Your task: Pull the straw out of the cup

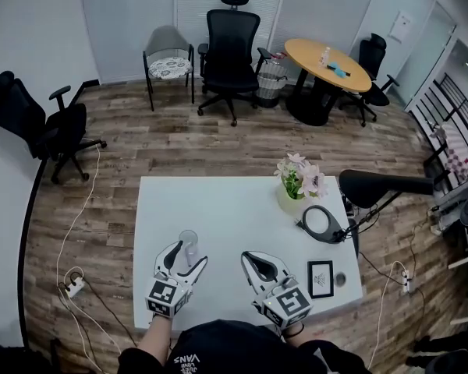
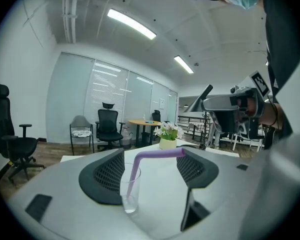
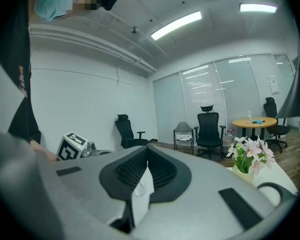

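— White table (image 1: 234, 209) under us, office chairs (image 1: 230, 49) and a round wooden table (image 1: 327, 62) behind it, a vase of flowers (image 1: 298, 184) toward the far right corner. Where do we stand with the job?

— Right at the start, we judge. The purple straw (image 2: 155, 155) sits in the clear cup (image 2: 129, 191), foot at the bottom, top bent over sideways toward our right. Nothing grips it yet.

— And our left gripper (image 1: 185, 258)?

— Its jaws are spread wide. The cup stands on the table between them, closer to the left pad (image 2: 107, 176) than to the right one. We can't tell whether the glass touches that pad. The straw's bent arm spans the gap and ends near the right jaw's tip.

— The right gripper (image 3: 147, 153)?

— Its jaws meet at the tips with nothing between them. It hovers over bare tabletop, apart from the cup and to its right. Through the slit below its tips we only glimpse the cup beyond.

— So what next?

— We'd say the left should close gently on the cup to steady it, since a light cup could tip or lift with the straw. The right has to open, come across to the bent end, pinch it, and draw straight up until the foot clears the rim.
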Available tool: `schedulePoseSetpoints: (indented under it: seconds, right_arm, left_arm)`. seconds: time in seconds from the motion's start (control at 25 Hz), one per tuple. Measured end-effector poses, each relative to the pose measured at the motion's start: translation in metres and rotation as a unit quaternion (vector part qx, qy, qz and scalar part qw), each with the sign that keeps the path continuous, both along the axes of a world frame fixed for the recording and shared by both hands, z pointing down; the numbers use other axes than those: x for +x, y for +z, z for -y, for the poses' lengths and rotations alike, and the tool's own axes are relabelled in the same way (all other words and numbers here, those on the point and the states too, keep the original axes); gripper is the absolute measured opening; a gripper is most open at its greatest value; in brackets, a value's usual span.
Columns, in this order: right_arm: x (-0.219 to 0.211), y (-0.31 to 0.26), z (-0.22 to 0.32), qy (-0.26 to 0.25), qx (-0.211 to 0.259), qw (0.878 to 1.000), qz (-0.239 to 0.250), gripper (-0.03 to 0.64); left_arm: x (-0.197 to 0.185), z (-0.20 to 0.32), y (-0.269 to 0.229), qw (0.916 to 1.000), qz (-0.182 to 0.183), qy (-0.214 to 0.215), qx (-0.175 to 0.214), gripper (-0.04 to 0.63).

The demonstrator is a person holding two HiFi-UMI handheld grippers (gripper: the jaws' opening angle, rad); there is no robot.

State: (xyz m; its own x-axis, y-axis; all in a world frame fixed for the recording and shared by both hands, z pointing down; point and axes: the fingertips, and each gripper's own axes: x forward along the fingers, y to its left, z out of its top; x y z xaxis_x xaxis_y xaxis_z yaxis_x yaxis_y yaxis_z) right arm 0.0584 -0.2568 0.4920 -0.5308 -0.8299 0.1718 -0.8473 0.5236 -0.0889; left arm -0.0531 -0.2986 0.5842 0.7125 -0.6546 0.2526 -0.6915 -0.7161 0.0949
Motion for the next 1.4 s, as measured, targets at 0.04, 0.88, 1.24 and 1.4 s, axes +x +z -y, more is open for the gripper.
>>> schedulePoseSetpoints:
  seconds: [0.04, 0.88, 1.24, 1.4]
  right_arm:
    - [0.000, 0.000, 0.000, -0.001, -0.001, 1.000, -0.003, 0.017]
    - [-0.008, 0.004, 0.004, -0.011, -0.011, 1.000, -0.011, 0.017]
    - [-0.009, 0.005, 0.003, -0.018, -0.005, 1.000, -0.004, 0.017]
    - [-0.013, 0.004, 0.001, -0.023, -0.004, 1.000, -0.003, 0.017]
  left_arm:
    - [0.000, 0.001, 0.001, 1.0000, 0.001, -0.001, -0.002, 0.316]
    - [-0.011, 0.019, 0.010, 0.9994, 0.018, -0.029, 0.004, 0.059]
    - [-0.014, 0.022, 0.009, 0.9991, 0.026, -0.034, 0.008, 0.041]
    - [-0.017, 0.022, 0.006, 0.9990, 0.026, -0.034, 0.013, 0.038]
